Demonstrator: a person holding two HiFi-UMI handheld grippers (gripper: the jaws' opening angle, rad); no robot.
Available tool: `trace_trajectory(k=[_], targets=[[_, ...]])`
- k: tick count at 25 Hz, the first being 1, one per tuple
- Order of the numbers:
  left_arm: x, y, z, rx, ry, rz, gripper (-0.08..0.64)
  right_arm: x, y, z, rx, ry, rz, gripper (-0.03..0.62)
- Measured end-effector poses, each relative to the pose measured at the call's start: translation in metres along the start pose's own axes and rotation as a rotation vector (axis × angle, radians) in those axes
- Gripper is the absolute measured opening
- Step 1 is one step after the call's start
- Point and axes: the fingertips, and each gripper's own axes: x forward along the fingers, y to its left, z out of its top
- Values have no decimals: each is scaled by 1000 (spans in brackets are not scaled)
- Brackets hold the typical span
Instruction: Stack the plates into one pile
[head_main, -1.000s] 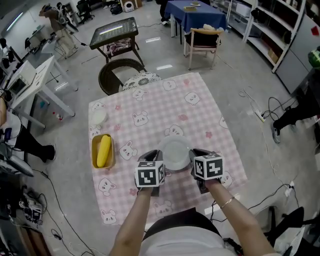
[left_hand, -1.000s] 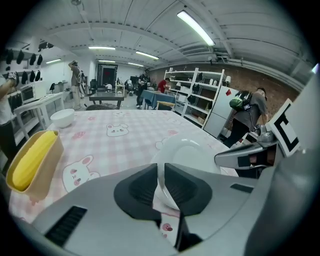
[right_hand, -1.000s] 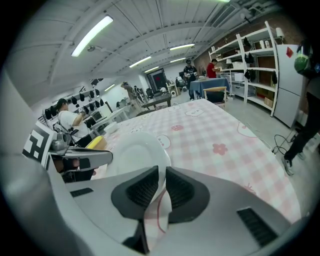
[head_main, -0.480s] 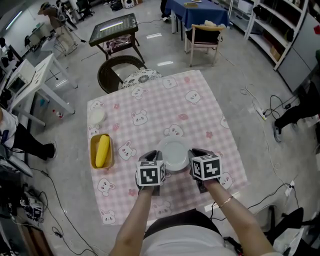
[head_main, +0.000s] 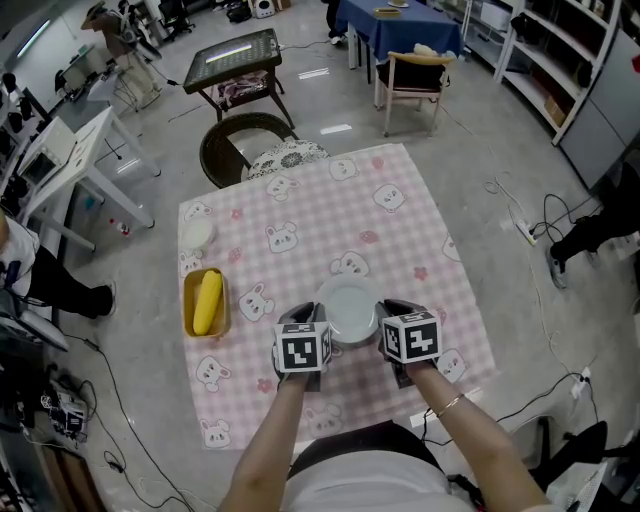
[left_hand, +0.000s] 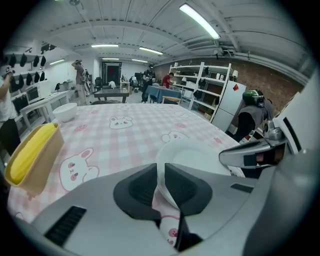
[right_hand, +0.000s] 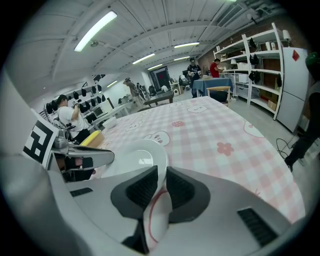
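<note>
A white plate (head_main: 348, 305) rests on the pink checked tablecloth (head_main: 310, 215) near the table's front edge. My left gripper (head_main: 300, 320) is at the plate's left rim and my right gripper (head_main: 393, 312) at its right rim. In the left gripper view the rim (left_hand: 167, 160) runs between the dark pads of my left gripper (left_hand: 161, 189), which grip it. In the right gripper view my right gripper (right_hand: 159, 192) likewise has the white rim (right_hand: 159, 160) between its pads, with a red-lined edge showing below. Each gripper shows in the other's view, across the plate.
A yellow tray (head_main: 190, 318) holding a long yellow object (head_main: 206, 302) sits at the table's left side. A small white bowl (head_main: 197, 233) stands behind it. A round dark chair (head_main: 240, 150) is against the far table edge. Shelves and furniture surround the table.
</note>
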Motion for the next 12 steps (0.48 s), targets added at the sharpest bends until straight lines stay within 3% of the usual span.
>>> trace_trajectory(k=[12], targets=[[-7, -3, 1, -15, -79, 8, 61, -4, -5, 0, -6, -102, 6, 64]])
